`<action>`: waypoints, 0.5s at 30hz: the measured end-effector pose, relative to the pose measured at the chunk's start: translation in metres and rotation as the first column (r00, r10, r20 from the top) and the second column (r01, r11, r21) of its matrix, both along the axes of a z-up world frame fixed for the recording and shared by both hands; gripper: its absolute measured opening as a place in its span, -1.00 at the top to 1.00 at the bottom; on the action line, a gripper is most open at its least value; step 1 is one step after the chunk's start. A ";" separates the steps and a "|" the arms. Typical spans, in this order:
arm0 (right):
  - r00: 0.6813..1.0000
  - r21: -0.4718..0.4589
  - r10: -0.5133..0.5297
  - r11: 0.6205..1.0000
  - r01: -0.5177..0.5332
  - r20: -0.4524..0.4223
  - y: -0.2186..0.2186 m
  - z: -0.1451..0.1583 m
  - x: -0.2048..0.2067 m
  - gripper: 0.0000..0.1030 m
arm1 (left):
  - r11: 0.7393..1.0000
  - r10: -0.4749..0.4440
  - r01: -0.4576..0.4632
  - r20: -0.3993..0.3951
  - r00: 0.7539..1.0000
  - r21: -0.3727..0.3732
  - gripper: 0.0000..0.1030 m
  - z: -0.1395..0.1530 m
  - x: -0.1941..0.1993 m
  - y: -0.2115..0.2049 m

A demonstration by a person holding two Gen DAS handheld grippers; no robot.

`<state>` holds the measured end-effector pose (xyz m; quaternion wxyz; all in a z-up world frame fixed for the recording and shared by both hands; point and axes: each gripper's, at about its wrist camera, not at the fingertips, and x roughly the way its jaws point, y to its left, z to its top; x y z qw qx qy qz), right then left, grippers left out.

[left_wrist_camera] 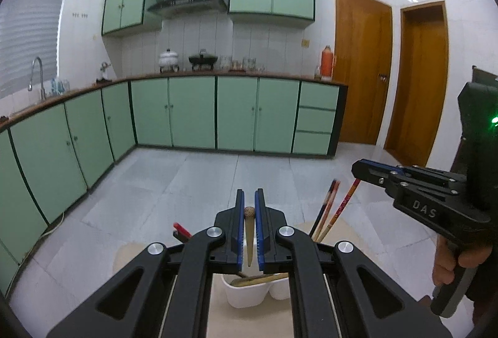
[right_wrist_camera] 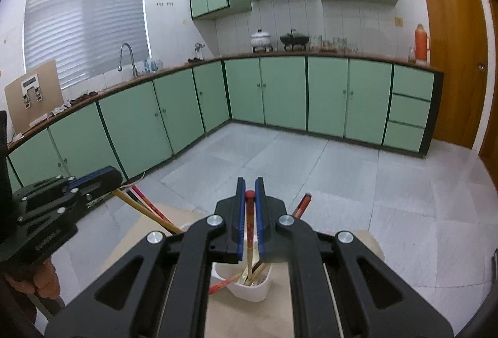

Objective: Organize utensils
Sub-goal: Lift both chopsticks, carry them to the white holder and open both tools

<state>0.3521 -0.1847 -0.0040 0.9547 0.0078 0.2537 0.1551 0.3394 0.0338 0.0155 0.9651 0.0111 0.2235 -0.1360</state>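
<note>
Left hand-held gripper [left_wrist_camera: 249,213] is closed on a tan, knob-ended utensil [left_wrist_camera: 249,237]; right hand-held gripper [right_wrist_camera: 249,201] is closed on a red-tipped chopstick [right_wrist_camera: 249,218]. Both stand above the white holder [right_wrist_camera: 249,286]. Risk: a tilted release could miss a compartment or disturb the leaning chopsticks [left_wrist_camera: 326,210].

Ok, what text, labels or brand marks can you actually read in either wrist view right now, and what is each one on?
"DAS": raised letters on the black body of the right gripper, seen in the left wrist view.
Raised lettering on the left gripper body in the right wrist view: too blurred to read.
Markings on the red chopstick held in the right gripper's jaws: not legible.
White label on the brown board on the counter: too small to read.
</note>
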 end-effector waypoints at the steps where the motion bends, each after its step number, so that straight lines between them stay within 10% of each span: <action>1: 1.000 -0.002 0.000 1.000 0.000 -0.008 0.001 -0.004 0.002 0.90 | 1.000 0.002 -0.002 -0.015 1.000 0.004 0.88 -0.007 0.005 -0.001; 15: 0.998 0.036 -0.023 0.999 0.025 -0.055 -0.008 -0.019 0.000 0.55 | 0.999 0.031 -0.035 -0.090 0.995 -0.040 0.68 -0.029 0.022 0.016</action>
